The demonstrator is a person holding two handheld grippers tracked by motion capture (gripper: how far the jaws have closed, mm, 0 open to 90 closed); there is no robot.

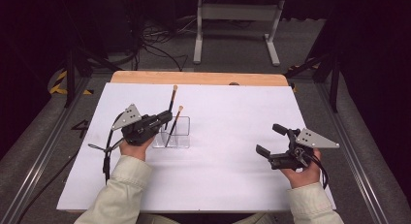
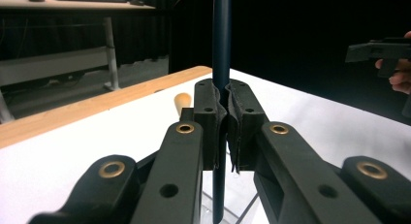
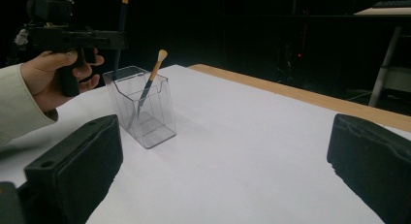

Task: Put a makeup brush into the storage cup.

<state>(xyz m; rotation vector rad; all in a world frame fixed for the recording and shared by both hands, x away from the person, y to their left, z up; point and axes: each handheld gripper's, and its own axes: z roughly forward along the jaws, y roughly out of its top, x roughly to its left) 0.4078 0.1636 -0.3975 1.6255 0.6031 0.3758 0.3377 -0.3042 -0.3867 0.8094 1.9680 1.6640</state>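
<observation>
Left claw (image 1: 166, 118): clamped on the dark-handled brush (image 1: 171, 101), pads pressed to either side of the shaft in the left gripper view.
Brush in the grip (image 2: 221, 49): upright, long axis near vertical, tan tip up, lower end down inside the clear holder (image 1: 172, 135).
Second brush (image 1: 174, 123): leaning in the same holder, tan tip up, just beside the held one and apart from the claw.
Holder: stands on the white tabletop (image 1: 232, 127), left of centre, directly under the left claw.
Right claw (image 1: 270, 140): jaws wide apart, nothing between them, hovering over the right side of the tabletop, well apart from the holder.
Key relation: the shaft runs straight up through the left claw (so any lift or drop likely follows that vertical line); the left hand is far nearer.
</observation>
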